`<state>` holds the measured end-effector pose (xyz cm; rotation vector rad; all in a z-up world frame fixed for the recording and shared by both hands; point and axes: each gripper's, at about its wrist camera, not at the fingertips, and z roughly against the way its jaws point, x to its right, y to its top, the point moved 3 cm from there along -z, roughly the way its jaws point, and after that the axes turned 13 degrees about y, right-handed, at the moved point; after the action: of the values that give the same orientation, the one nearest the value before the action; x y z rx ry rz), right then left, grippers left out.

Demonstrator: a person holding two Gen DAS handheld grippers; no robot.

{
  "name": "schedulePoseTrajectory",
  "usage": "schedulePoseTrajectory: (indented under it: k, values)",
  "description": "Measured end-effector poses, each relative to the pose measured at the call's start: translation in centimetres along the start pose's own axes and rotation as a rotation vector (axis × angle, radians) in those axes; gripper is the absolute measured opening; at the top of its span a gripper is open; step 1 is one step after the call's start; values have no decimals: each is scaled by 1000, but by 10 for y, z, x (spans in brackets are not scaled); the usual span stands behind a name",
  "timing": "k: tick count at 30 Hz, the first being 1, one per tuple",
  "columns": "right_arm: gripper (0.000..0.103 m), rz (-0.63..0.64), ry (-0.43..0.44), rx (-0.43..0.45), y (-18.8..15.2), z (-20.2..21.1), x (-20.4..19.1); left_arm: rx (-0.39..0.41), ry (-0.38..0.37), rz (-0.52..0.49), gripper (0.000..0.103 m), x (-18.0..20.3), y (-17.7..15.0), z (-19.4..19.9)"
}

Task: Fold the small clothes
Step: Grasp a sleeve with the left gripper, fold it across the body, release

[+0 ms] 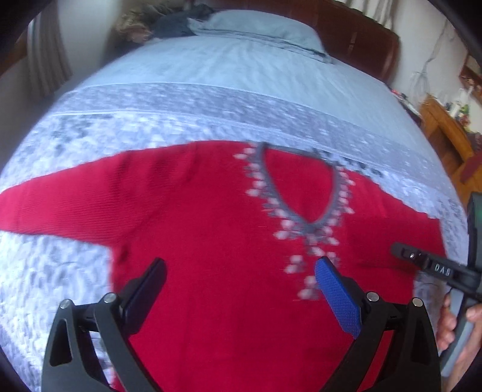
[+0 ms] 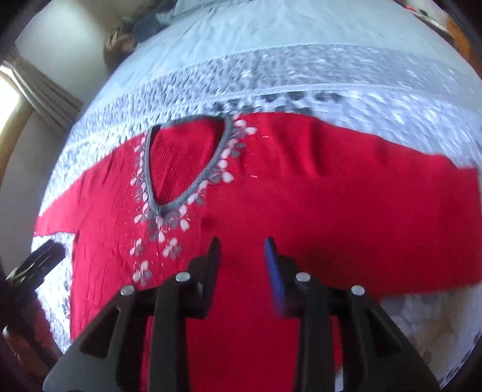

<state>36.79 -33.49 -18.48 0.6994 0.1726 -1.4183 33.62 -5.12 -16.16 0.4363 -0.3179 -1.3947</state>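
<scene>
Left gripper [image 1: 241,271] and right gripper [image 2: 242,247] were held above the red sweater [image 1: 211,241], both empty.

Left jaws were spread wide, right jaws parted more narrowly; nothing was gripped. The sweater was laid flat, front up, on the patterned bedspread [image 1: 150,114], sleeves spread sideways and grey V-neck collar [image 2: 186,169] toward the pillow [image 1: 256,27], presumably so that sleeve folds could be started. No fold was yet seen.

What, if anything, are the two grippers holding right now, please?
Nothing. The left gripper and right gripper are both open above the red sweater, which lies spread on the bed.
</scene>
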Motion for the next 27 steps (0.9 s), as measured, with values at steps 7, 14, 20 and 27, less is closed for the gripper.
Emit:
schedulePoseTrajectory:
  k: [7,14,20,27]
  values:
    - [31,-9,-27,83,-62,65,37,-234,-309,-49,90,104,6,-47]
    - [31,-14,-7,168,-100,88,48,-355,-330,-1,73,150,2,-88]
    - [32,-7,-16,176,-105,88,53,-344,-292,-23,30,167,8,-92]
    - [31,-20,-24,195,-105,93,58,-216,-301,31,6,144,23,-68]
